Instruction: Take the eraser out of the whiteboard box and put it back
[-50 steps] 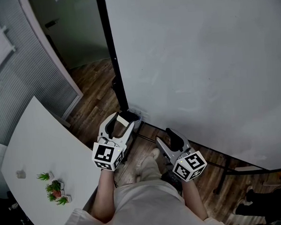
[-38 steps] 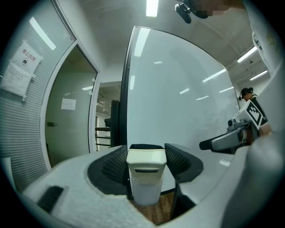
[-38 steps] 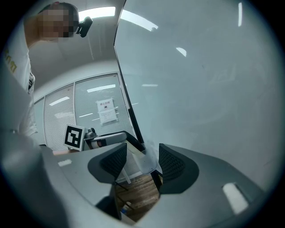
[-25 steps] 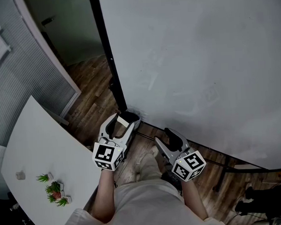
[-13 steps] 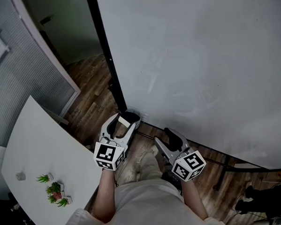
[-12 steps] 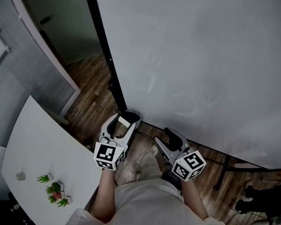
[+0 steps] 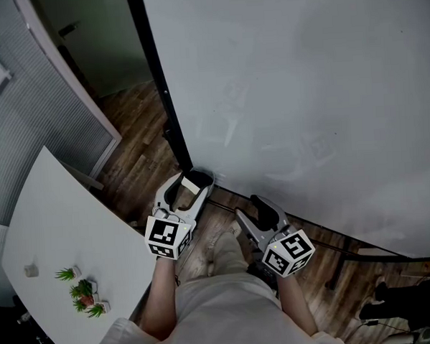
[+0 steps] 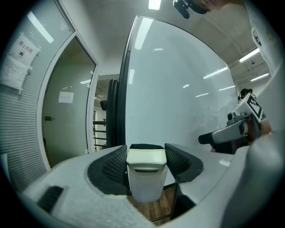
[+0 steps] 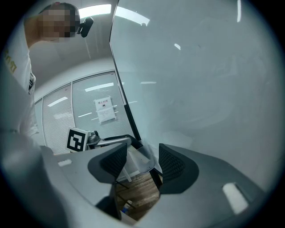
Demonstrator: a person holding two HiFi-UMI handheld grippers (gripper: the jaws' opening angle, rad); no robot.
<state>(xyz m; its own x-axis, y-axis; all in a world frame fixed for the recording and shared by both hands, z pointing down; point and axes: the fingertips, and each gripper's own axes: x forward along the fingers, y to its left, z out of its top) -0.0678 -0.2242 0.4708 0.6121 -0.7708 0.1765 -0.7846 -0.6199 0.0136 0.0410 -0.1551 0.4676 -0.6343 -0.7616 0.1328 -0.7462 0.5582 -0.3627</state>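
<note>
step: put eraser back | left gripper (image 8: 146, 153) clamps the eraser (image 8: 146, 176) upright between its pads | right gripper (image 7: 252, 213) parted, empty | whiteboard box (image 9: 142, 164) just ahead of left tips | advice: probably lower squarely into box, then release

My head camera looked steeply down on the left gripper (image 7: 189, 185) and right gripper (image 7: 254, 206); each gripper's camera sat close behind its jaws, facing the shared whiteboard (image 7: 304, 91).

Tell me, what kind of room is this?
Most likely an office or meeting room: a large whiteboard on a stand, a white table with small potted plants, and a partition wall with slatted blinds.
</note>
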